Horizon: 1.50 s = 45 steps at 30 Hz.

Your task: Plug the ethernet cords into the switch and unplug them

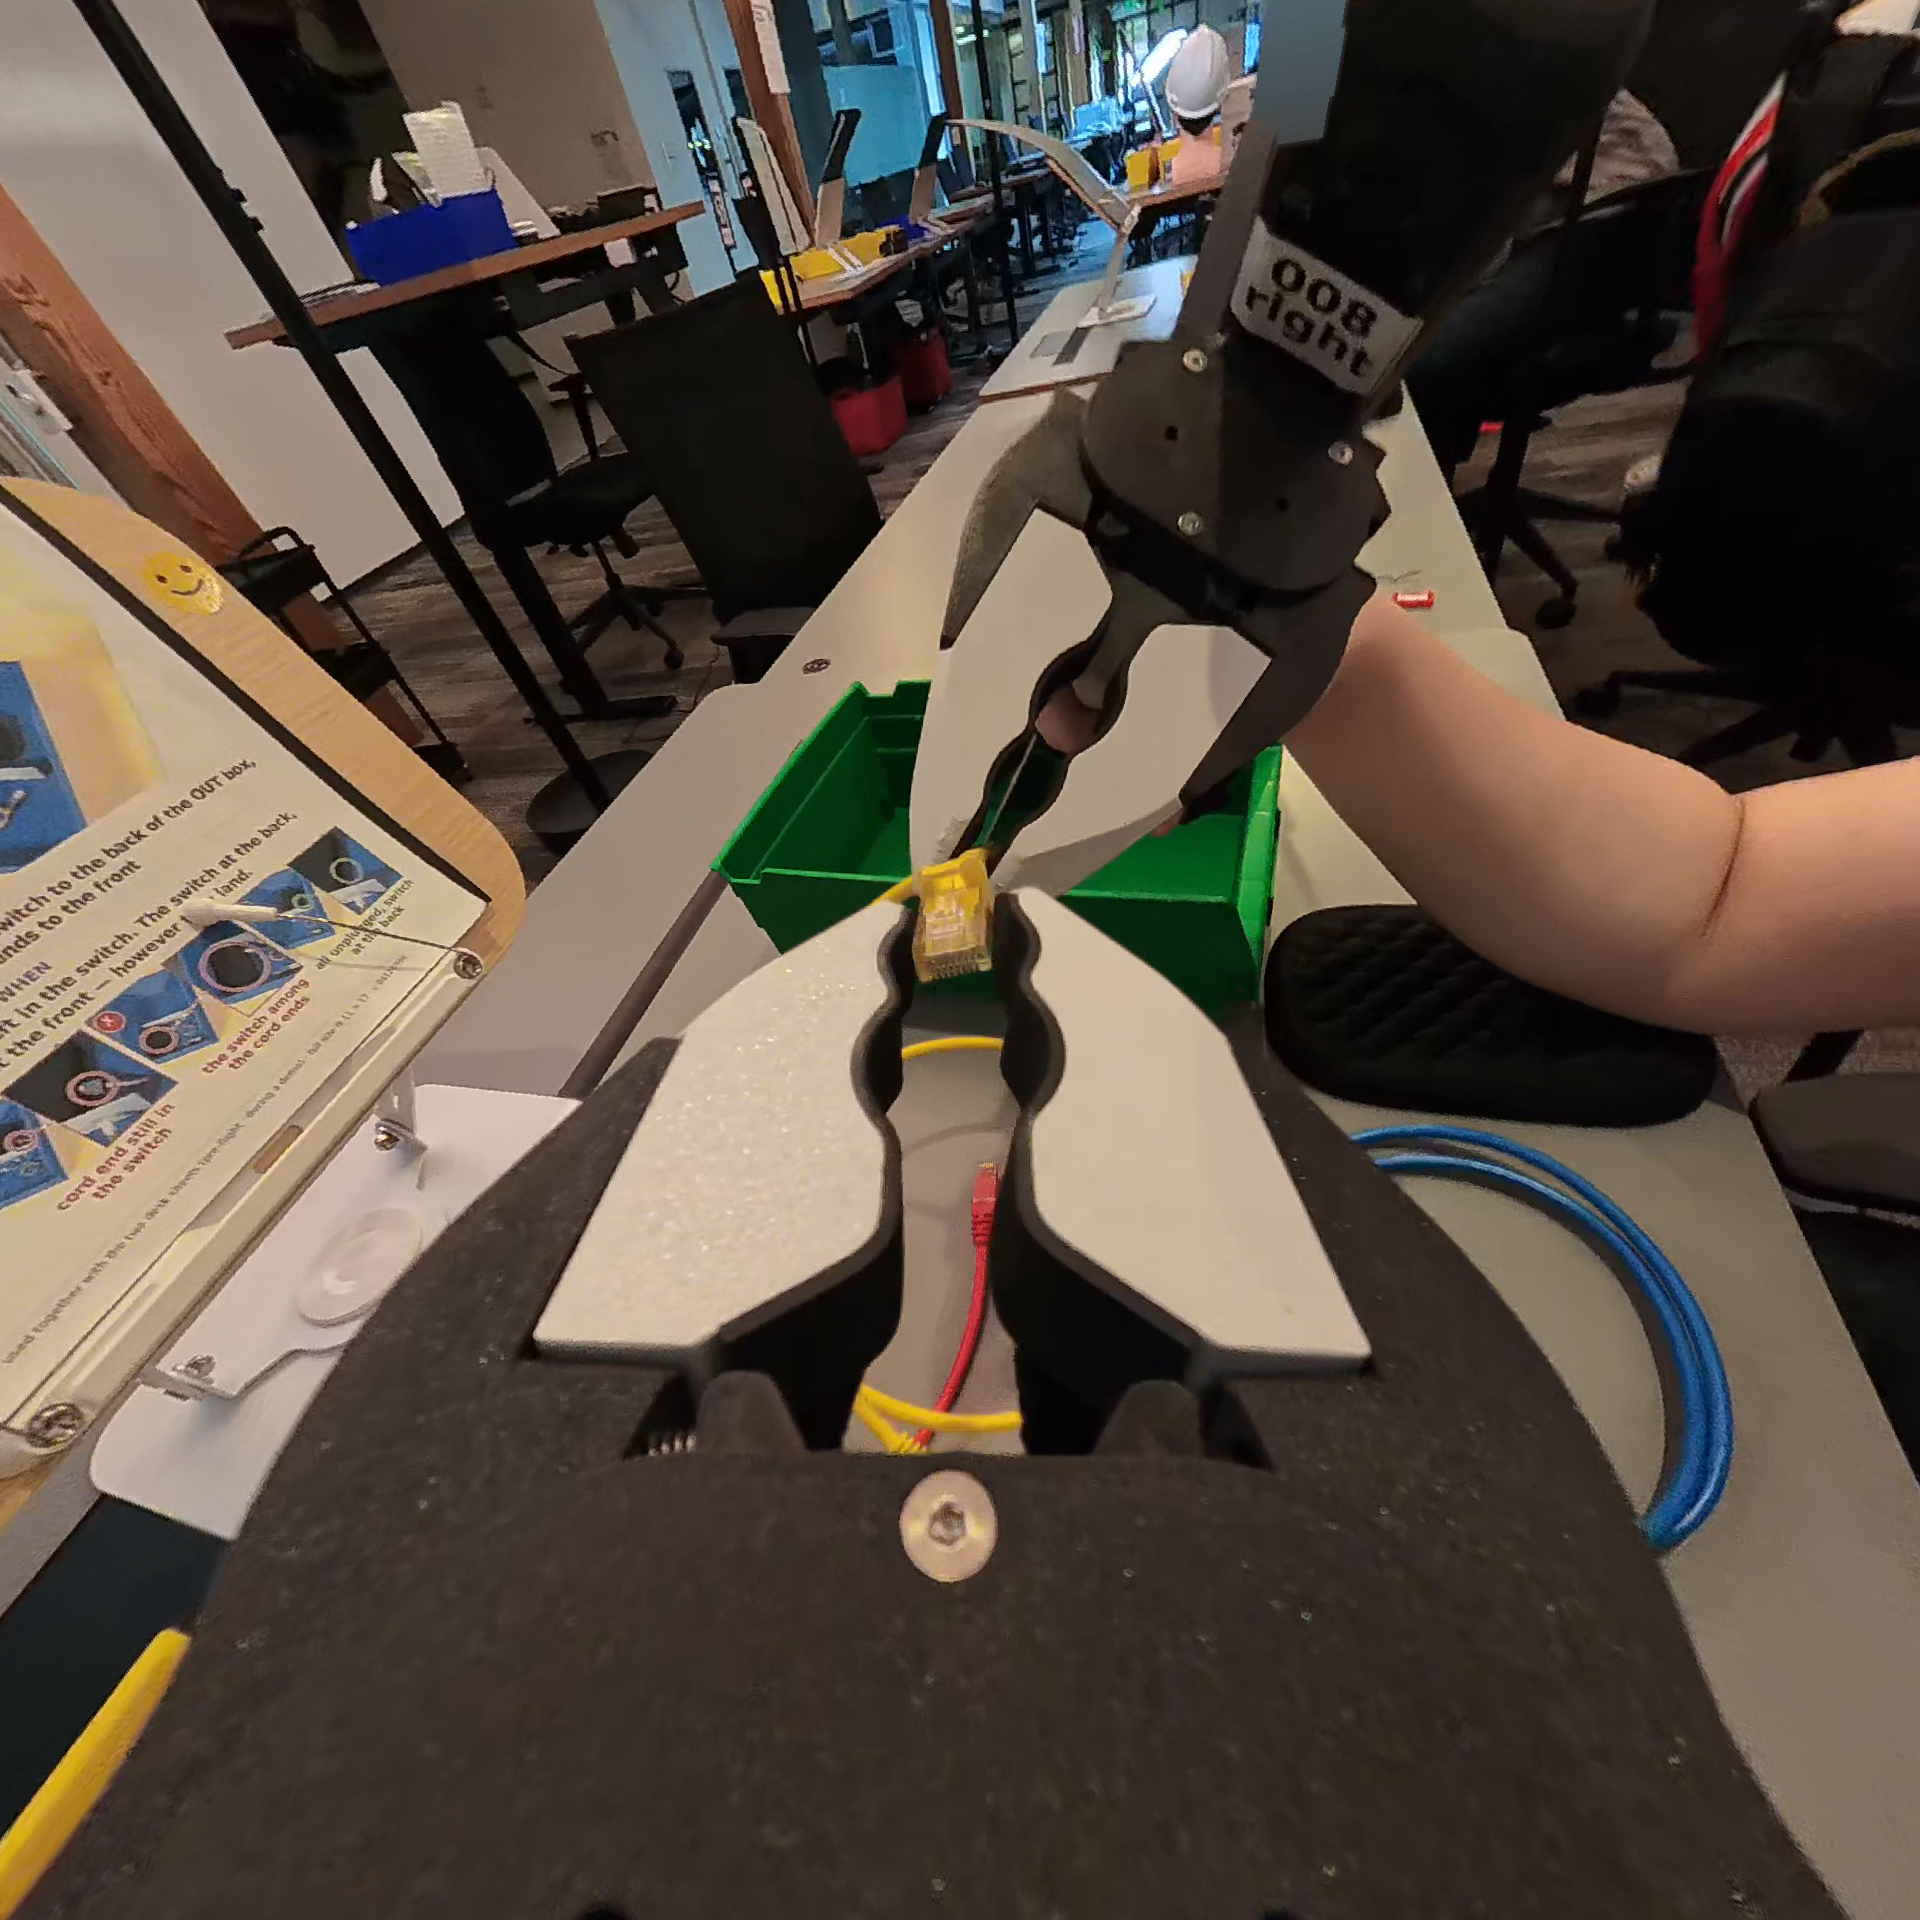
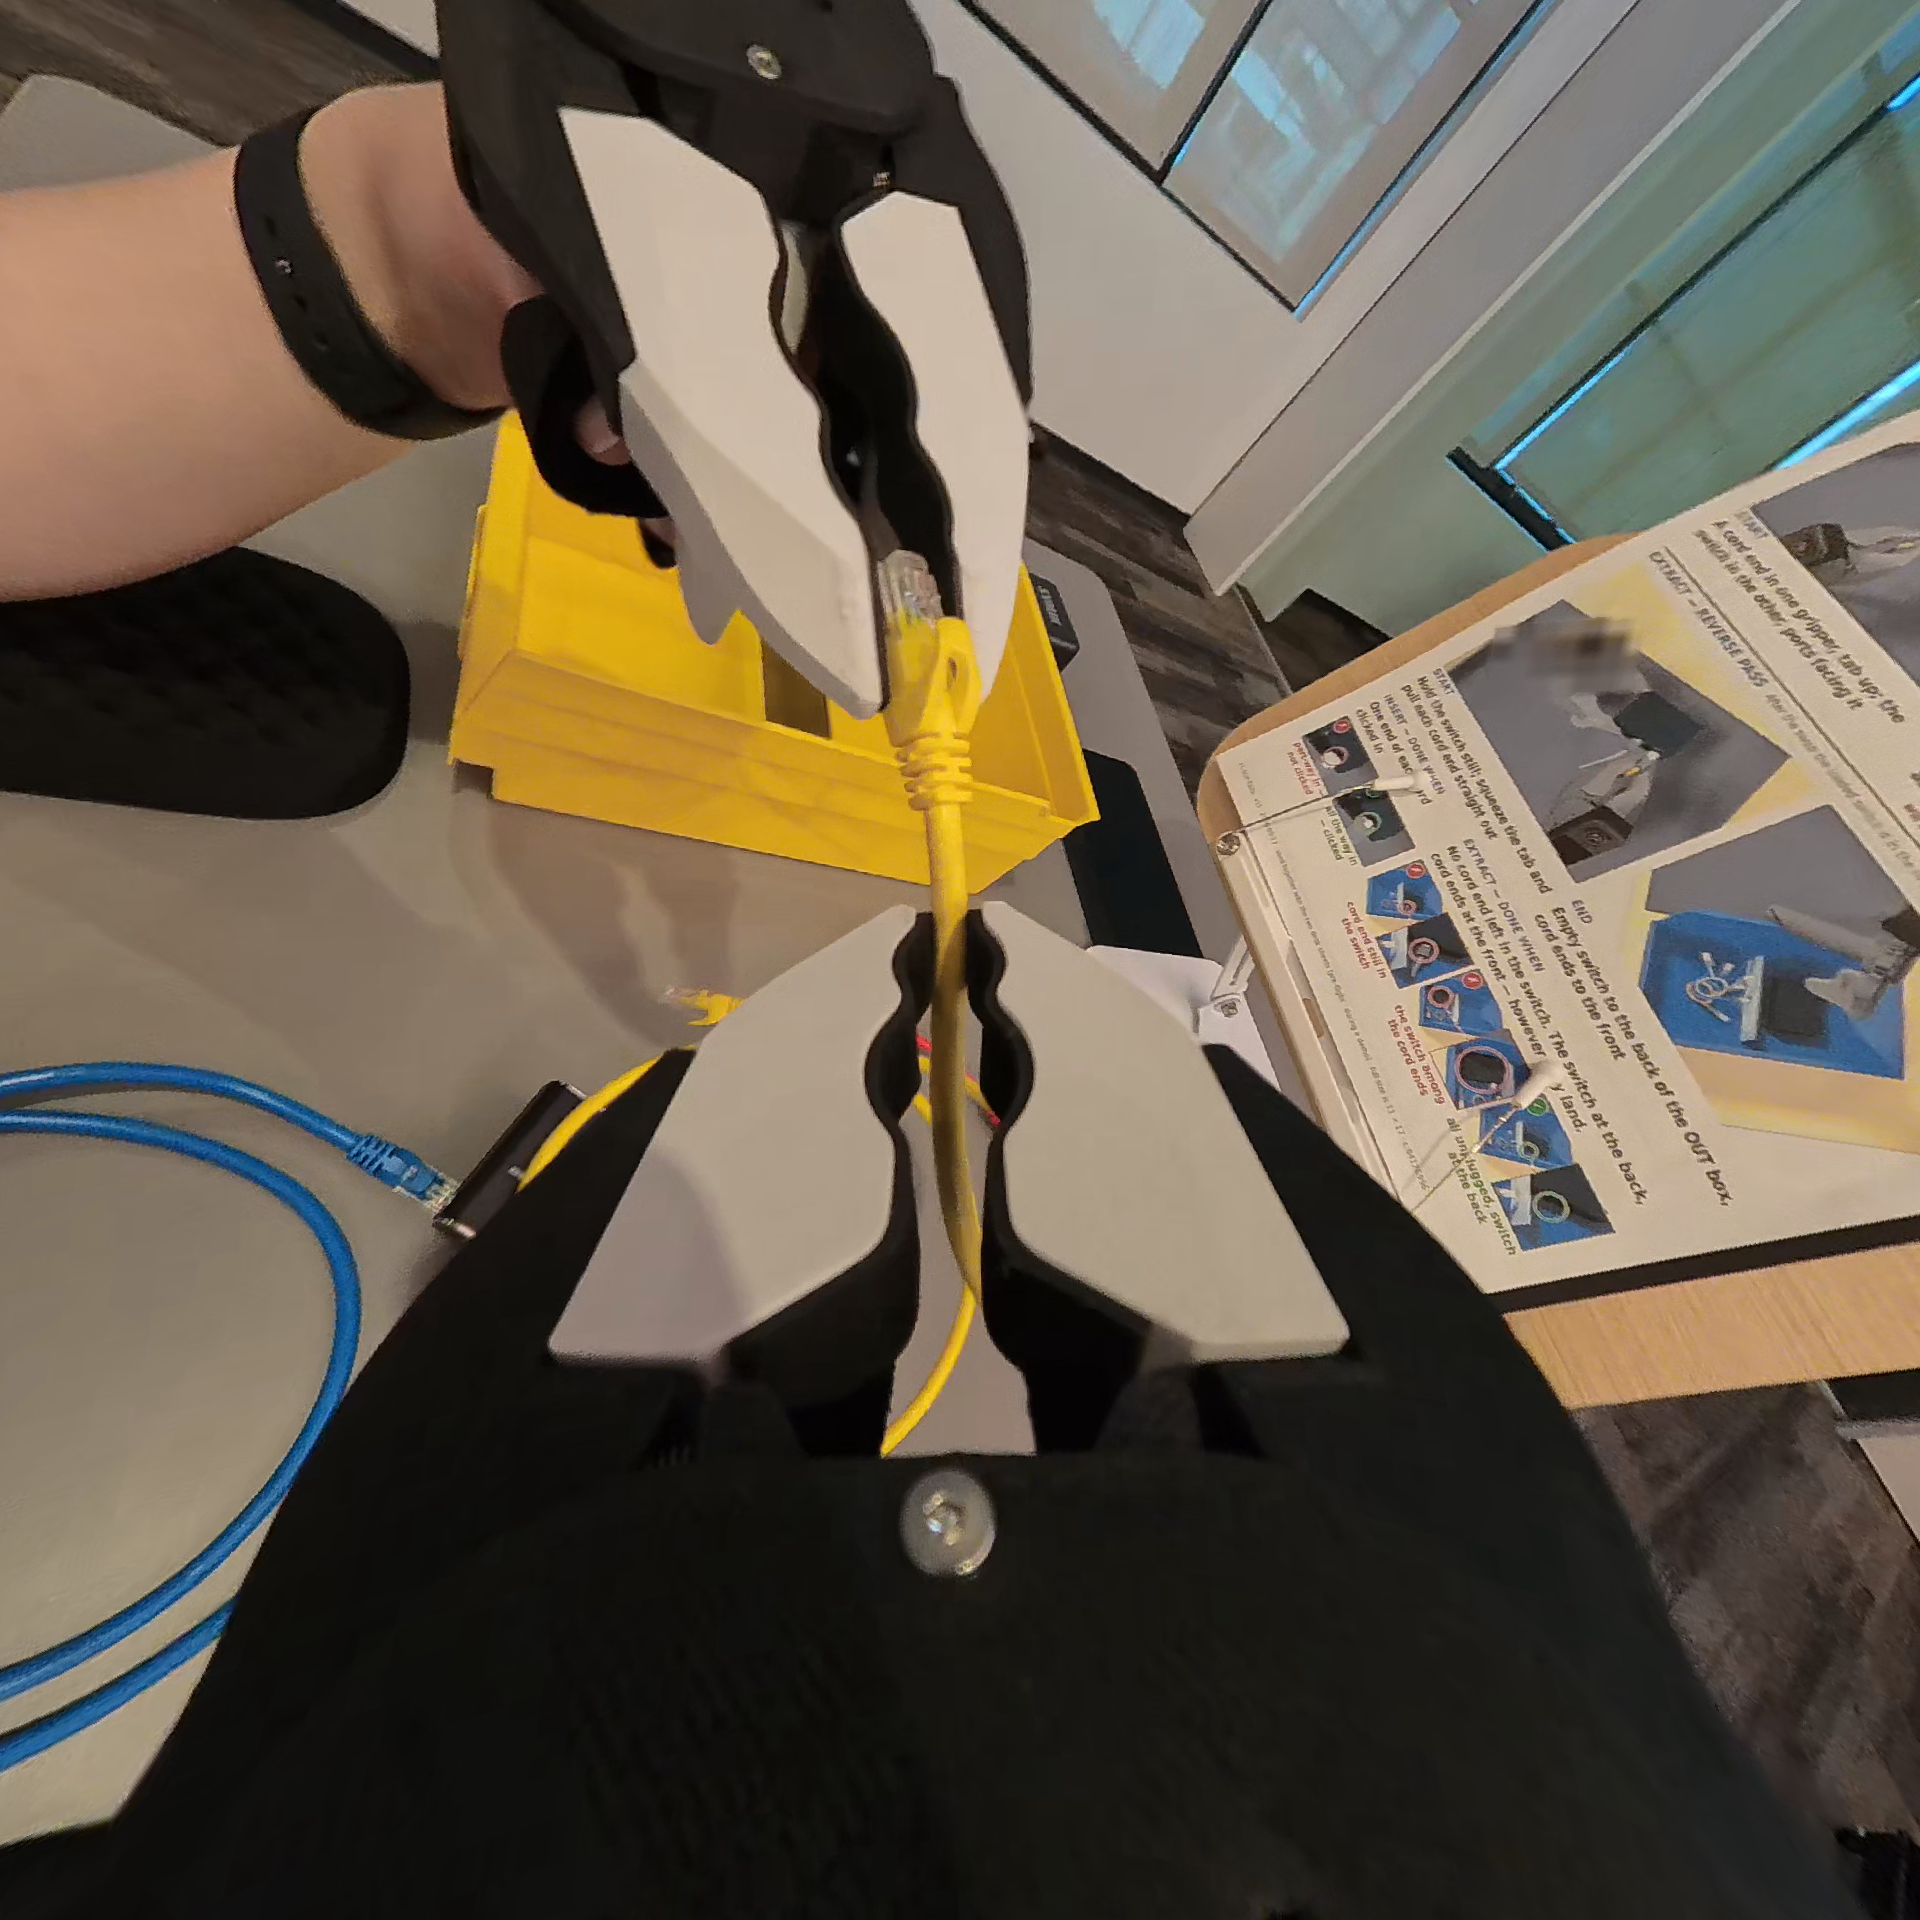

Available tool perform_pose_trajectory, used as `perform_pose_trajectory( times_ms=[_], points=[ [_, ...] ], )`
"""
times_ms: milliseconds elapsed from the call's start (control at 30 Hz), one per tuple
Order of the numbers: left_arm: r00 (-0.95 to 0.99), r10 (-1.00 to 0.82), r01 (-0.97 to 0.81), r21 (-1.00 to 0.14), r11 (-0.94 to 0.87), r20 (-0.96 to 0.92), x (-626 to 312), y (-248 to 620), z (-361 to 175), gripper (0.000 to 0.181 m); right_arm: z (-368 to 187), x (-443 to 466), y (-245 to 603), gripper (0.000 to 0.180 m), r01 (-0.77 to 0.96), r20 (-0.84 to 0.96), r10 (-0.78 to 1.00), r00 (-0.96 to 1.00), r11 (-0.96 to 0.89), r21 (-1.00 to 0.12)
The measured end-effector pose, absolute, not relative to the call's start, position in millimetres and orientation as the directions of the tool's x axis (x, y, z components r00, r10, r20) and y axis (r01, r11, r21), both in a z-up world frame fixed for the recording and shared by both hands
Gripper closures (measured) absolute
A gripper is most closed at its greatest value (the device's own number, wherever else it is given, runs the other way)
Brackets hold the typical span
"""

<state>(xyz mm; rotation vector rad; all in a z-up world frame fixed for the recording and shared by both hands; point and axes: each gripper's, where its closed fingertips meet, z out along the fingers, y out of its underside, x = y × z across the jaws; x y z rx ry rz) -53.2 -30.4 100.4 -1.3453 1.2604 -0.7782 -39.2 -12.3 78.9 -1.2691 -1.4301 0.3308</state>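
My left gripper (image 1: 956, 925) is shut on the yellow cord's clear plug (image 1: 948, 928), held above the grey table. My right gripper (image 2: 948, 930) is shut on the yellow cord (image 2: 948, 831) a short way behind that plug. Each gripper faces the other: the right one (image 1: 987, 847) reaches down from above in the left wrist view, and the left one (image 2: 920, 675) comes from the top in the right wrist view. A black switch (image 2: 499, 1164) lies on the table, mostly hidden behind my right gripper. A blue plug (image 2: 400, 1162) lies at its edge. A red cord (image 1: 977, 1257) lies below.
A coiled blue cord (image 1: 1662, 1299) lies on the table. A green bin (image 1: 1174, 914) and a yellow bin (image 2: 623, 707) stand at opposite sides. An instruction board (image 2: 1558, 987) leans beside the work area. A black padded rest (image 1: 1455, 1018) supports the person's forearm.
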Motion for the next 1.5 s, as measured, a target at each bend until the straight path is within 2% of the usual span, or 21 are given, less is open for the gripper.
perform_pose_trajectory(
  times_ms=[33, 100, 133, 233, 300, 333, 367, 433, 533, 600, 667, 767, 933, 1067, 1367, 1400, 1467, 1500],
  points=[
    [0.238, -0.953, -0.232, -0.964, 0.133, -0.188, -52, -28, 103, 0.168, 84, -38, -9, 0.172, 0.482, 0.539, 0.804, 0.251, 0.379, -0.790],
    [0.280, -0.944, -0.207, -0.971, 0.119, -0.175, -54, -21, 106, 0.168, 102, -35, -8, 0.154, 0.413, 0.541, 0.775, 0.327, 0.398, -0.819],
    [0.290, -0.942, -0.194, -0.974, 0.116, -0.169, -56, -18, 107, 0.168, 112, -34, -11, 0.152, 0.378, 0.536, 0.769, 0.349, 0.407, -0.831],
    [0.336, -0.934, -0.128, -0.989, 0.078, -0.117, -67, -8, 116, 0.168, 133, -48, -54, 0.166, 0.171, 0.417, 0.880, 0.228, 0.386, -0.907],
    [0.341, -0.936, -0.075, -0.995, 0.060, -0.082, -74, -7, 124, 0.168, 128, -71, -77, 0.167, 0.073, 0.240, 0.969, 0.065, 0.235, -0.969],
    [0.337, -0.939, -0.053, -0.997, 0.055, -0.070, -77, -8, 128, 0.168, 119, -83, -74, 0.160, 0.072, 0.161, 0.986, 0.042, 0.157, -0.985],
    [0.340, -0.938, -0.032, -0.998, 0.055, -0.063, -81, -8, 132, 0.168, 112, -95, -62, 0.153, 0.066, 0.104, 0.992, 0.077, 0.099, -0.993],
    [0.336, -0.940, -0.001, -0.998, 0.061, -0.058, -86, -11, 140, 0.168, 96, -114, -43, 0.151, 0.030, 0.022, 0.991, 0.131, 0.019, -0.999],
    [0.303, -0.951, 0.031, -0.997, 0.070, -0.057, -90, -20, 148, 0.168, 88, -125, -22, 0.143, -0.093, -0.058, 0.977, 0.205, -0.039, -0.995],
    [0.256, -0.965, 0.043, -0.997, 0.067, -0.054, -89, -28, 151, 0.168, 101, -116, -14, 0.140, -0.279, -0.114, 0.971, 0.212, -0.052, -0.959],
    [0.219, -0.974, 0.047, -0.997, 0.060, -0.048, -88, -34, 152, 0.168, 118, -100, -15, 0.140, -0.452, -0.148, 0.977, 0.156, -0.063, -0.890],
    [0.185, -0.982, 0.044, -0.998, 0.049, -0.040, -86, -38, 151, 0.168, 136, -86, -35, 0.140, -0.559, -0.084, 0.996, 0.032, -0.052, -0.828],
    [0.140, -0.990, 0.025, -0.999, 0.036, -0.033, -82, -45, 147, 0.168, 146, -80, -44, 0.146, -0.579, -0.034, 0.998, 0.043, -0.003, -0.816],
    [0.129, -0.991, 0.011, -0.999, 0.048, -0.046, -80, -48, 146, 0.168, 148, -76, -42, 0.163, -0.580, -0.056, 0.998, 0.037, -0.024, -0.814],
    [0.134, -0.987, -0.047, -0.995, 0.086, -0.091, -84, -48, 138, 0.167, 142, -81, -42, 0.169, -0.478, -0.112, 0.992, -0.054, -0.125, -0.870],
    [0.170, -0.975, -0.067, -0.989, 0.131, -0.141, -84, -44, 137, 0.164, 141, -82, -40, 0.169, -0.461, -0.123, 0.991, -0.043, -0.129, -0.878],
    [0.313, -0.904, -0.130, -0.956, 0.262, -0.291, -90, -31, 138, 0.136, 140, -82, -34, 0.169, -0.431, -0.178, 0.984, -0.023, -0.171, -0.886],
    [0.336, -0.866, -0.191, -0.927, 0.322, -0.370, -93, -29, 135, 0.133, 138, -83, -30, 0.169, -0.415, -0.214, 0.977, -0.016, -0.201, -0.887]
  ],
)
